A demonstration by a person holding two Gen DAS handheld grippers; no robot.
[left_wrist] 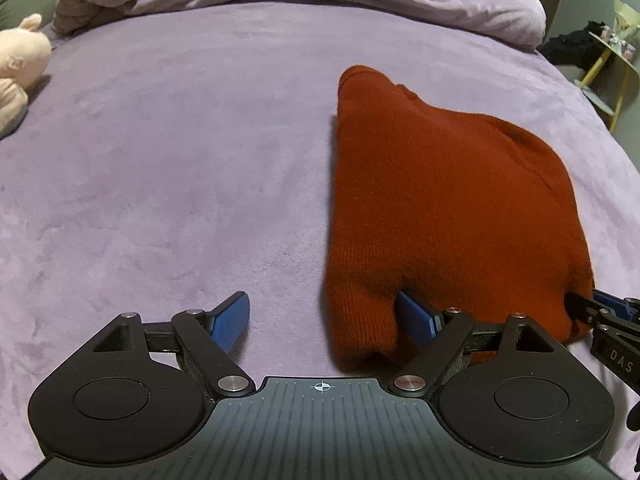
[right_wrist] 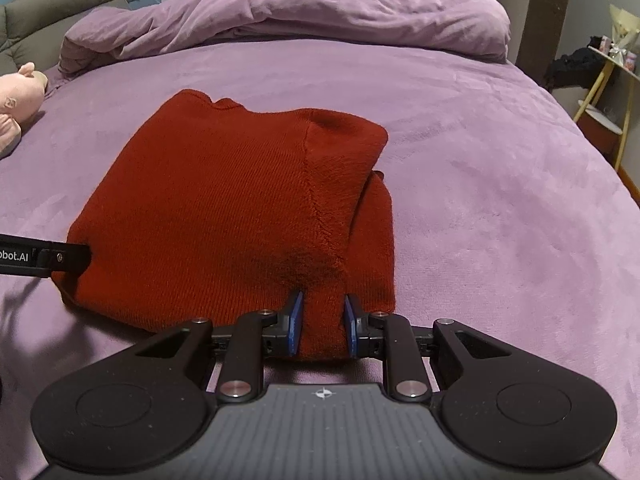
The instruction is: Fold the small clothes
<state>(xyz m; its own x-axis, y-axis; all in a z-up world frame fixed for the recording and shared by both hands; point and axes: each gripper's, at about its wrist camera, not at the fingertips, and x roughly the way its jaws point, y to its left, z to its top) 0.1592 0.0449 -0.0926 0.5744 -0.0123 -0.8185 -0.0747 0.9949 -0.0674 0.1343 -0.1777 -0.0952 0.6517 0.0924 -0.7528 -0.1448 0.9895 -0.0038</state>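
Dim, even indoor light, soft shadows, strong fisheye bending at the edges.

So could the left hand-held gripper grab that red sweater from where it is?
Probably yes: the left hand-held gripper is open, one finger already against the red sweater's near corner, nothing between them.

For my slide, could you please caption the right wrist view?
Right tool pinching the near edge of a folded rust-red sweater on a purple bedspread.

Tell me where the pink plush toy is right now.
The pink plush toy lies at the far left edge of the purple bed in both views, left of the red sweater, near the bunched duvet.
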